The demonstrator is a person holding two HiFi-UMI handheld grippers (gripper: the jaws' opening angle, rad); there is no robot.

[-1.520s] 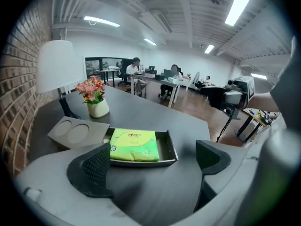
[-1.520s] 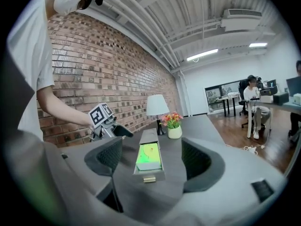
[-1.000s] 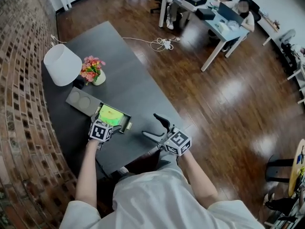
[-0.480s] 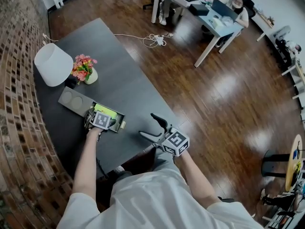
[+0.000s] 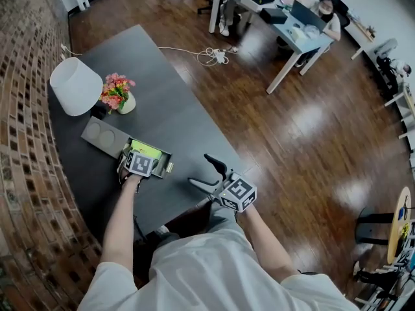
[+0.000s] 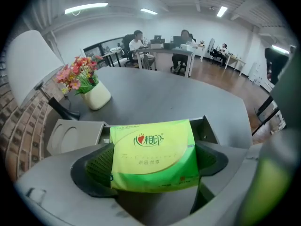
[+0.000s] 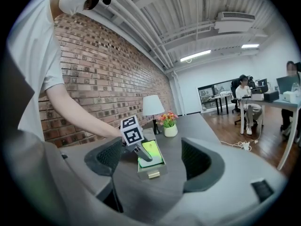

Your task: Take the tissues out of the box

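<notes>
The left gripper point(image 6: 153, 163) has its fingers point(image 6: 96, 166) clamped on the long sides of a green tissue pack point(image 6: 153, 149), one pad on each side. In the head view this gripper point(image 5: 137, 163) is down in the open grey box point(image 5: 163, 155), where the pack point(image 5: 146, 150) lies. The box stands near the bench's point(image 5: 175, 122) front edge, on the brick-wall side. Its lid point(image 5: 100, 135) lies flat beside it, toward the wall.

The right gripper point(image 5: 201, 171) hovers over the bench's front edge, apart from the box. Its fingers point(image 7: 110, 155) are spread wide with nothing between them.

A white lamp point(image 5: 76, 86) and a vase of flowers point(image 5: 118, 96) stand farther back along the wall edge. Beyond the bench's far end a person sits at a desk point(image 5: 295, 28).
</notes>
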